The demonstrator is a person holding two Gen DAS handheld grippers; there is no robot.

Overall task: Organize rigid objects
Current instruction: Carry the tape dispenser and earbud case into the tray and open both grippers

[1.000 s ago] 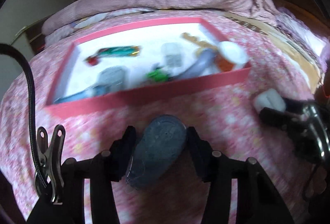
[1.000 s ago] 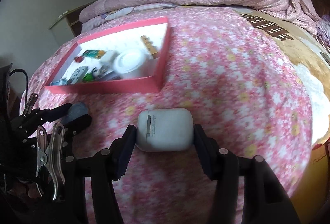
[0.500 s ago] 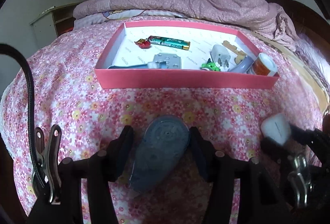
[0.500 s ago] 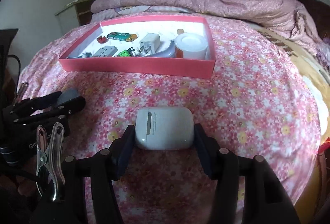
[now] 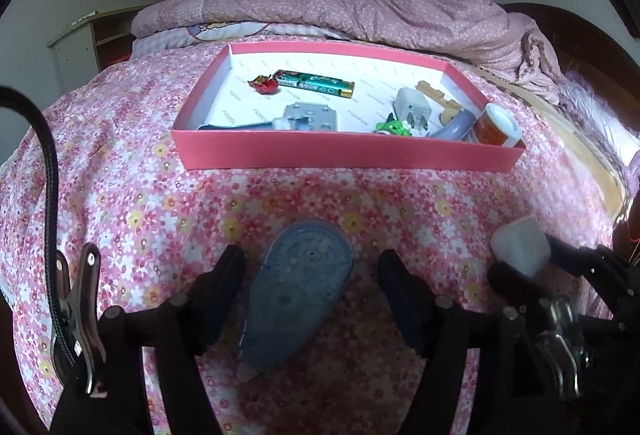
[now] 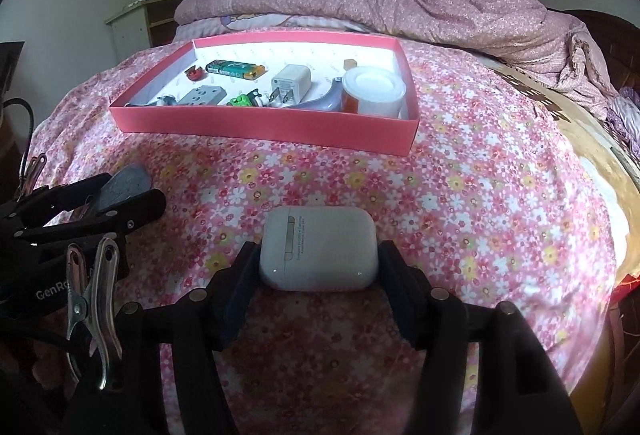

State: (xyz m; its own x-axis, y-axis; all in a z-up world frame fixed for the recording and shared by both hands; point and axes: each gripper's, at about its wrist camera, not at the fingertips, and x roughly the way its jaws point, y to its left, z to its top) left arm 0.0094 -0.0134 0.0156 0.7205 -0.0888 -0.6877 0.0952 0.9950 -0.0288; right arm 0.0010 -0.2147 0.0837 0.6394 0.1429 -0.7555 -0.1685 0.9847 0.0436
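Your left gripper (image 5: 310,275) fills the lower centre of its own view; its jaws have just been opening and now stand spread, with a clear gap on either side of the blue-grey correction-tape dispenser (image 5: 298,291) that lies flat on the flowered bedspread (image 5: 132,195) between them. Your right gripper (image 6: 318,267) sits at lower centre of its view; its jaws have also just been opening, and the white earbud case (image 6: 318,249) lies between them, the pads close against its sides, though whether they still press on it cannot be told. In the left view the right gripper appears at the lower right edge, with nothing between either gripper and the box. Above both, in the upper middle of each frame, the pink box (image 5: 348,155) rests on the bedspread. It holds a green battery pack (image 5: 316,83), a red sweet wrapper (image 5: 265,85), a grey metal plate (image 5: 310,115), a white plug adapter (image 5: 414,107), a small green toy (image 5: 394,129), a grey curved handle (image 5: 456,126) and a white-lidded orange jar (image 5: 496,125) in its right near corner. A rumpled pink quilt (image 5: 340,11) lies behind the box.
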